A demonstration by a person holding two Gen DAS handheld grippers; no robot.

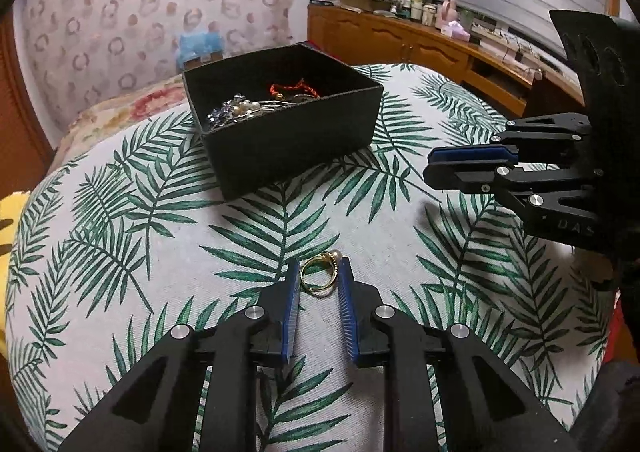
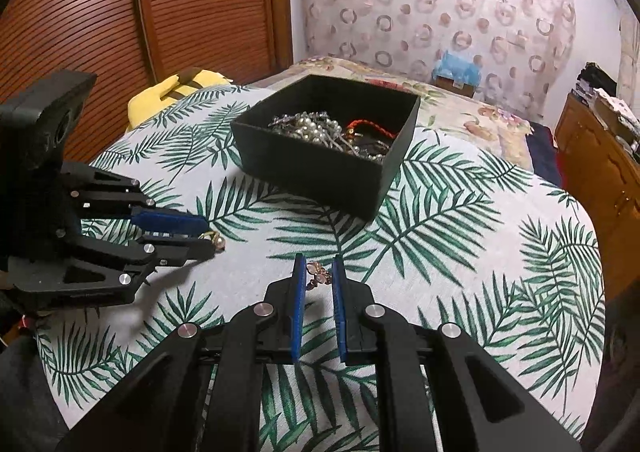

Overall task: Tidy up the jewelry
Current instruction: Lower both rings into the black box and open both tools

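A black open box (image 1: 288,139) holding pearls, silver pieces and a red cord stands on the leaf-print tabletop; it also shows in the right wrist view (image 2: 320,171). My left gripper (image 1: 319,270) is open, its blue pads on either side of a gold ring with pearls (image 1: 320,272) lying on the cloth; the ring shows past the left gripper (image 2: 206,238) in the right wrist view (image 2: 218,242). My right gripper (image 2: 316,266) is open around a small rose-gold jewelled piece (image 2: 318,275) on the cloth. In the left wrist view the right gripper (image 1: 434,167) hovers right of the box.
The leaf-print cloth (image 1: 400,236) covers a rounded table. A floral bed (image 2: 460,107) lies behind it. A wooden cabinet with clutter (image 1: 420,39) runs along the right. A yellow object (image 2: 176,89) sits at the table's far left edge. A slatted wooden door (image 2: 140,11) stands left.
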